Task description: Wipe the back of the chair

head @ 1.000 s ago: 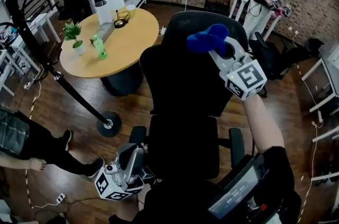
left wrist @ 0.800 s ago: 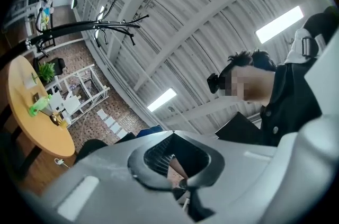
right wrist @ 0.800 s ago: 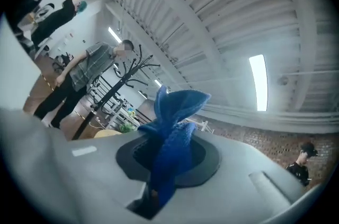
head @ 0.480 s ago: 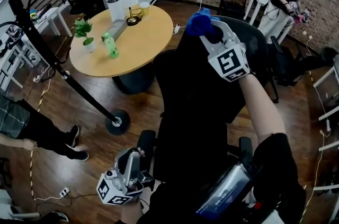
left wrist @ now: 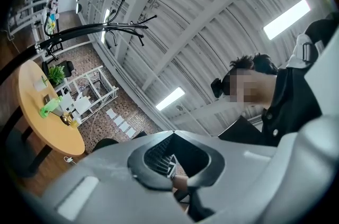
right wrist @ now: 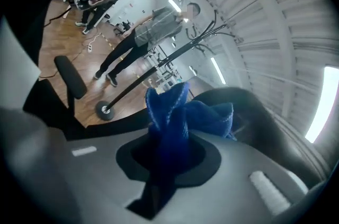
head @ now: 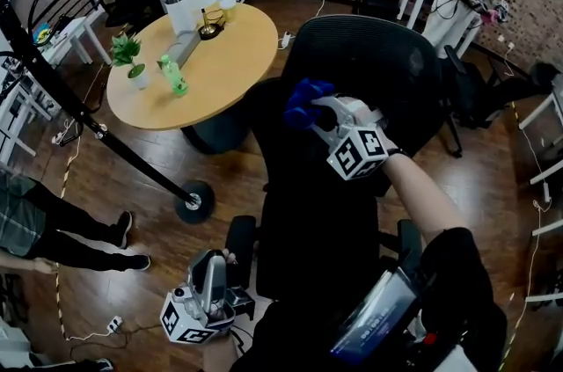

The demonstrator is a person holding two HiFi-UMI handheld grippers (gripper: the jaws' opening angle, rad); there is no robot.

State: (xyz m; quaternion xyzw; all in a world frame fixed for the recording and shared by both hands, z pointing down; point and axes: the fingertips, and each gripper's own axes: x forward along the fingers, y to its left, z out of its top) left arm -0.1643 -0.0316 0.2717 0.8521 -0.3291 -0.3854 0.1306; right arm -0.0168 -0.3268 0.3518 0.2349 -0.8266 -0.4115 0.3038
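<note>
Looking down on a big black office chair parked dead centre on the wood floor, just right of a round wooden table. Showing off a tall curved mesh back up top, a narrower darker panel under it, then a flat black seat with padded armrests sticking out on both sides. Leaning across the left side of the shot, a black coat stand ending in a round foot. Reaching in from the lower right with the right gripper, clamping tight on a bunched-up blue cloth and holding it over the middle of the chair's back, a bit left of centre. Not managing to tell whether it's actually touching the surface. Same deal in the right gripper view: blue cloth jammed between the jaws, spilling out past the tips in a crumpled wad. Keeping the left gripper way down at the bottom left, near the chair's armrest, jaws pressed together on nothing and pointing up toward the ceiling in the left gripper view. Also spotting a potted plant and a green bottle on the table. Compared with a second ago: having brought the cloth down from the top rim of the backrest to mid-back, and leaving the left gripper in the same low spot.
</note>
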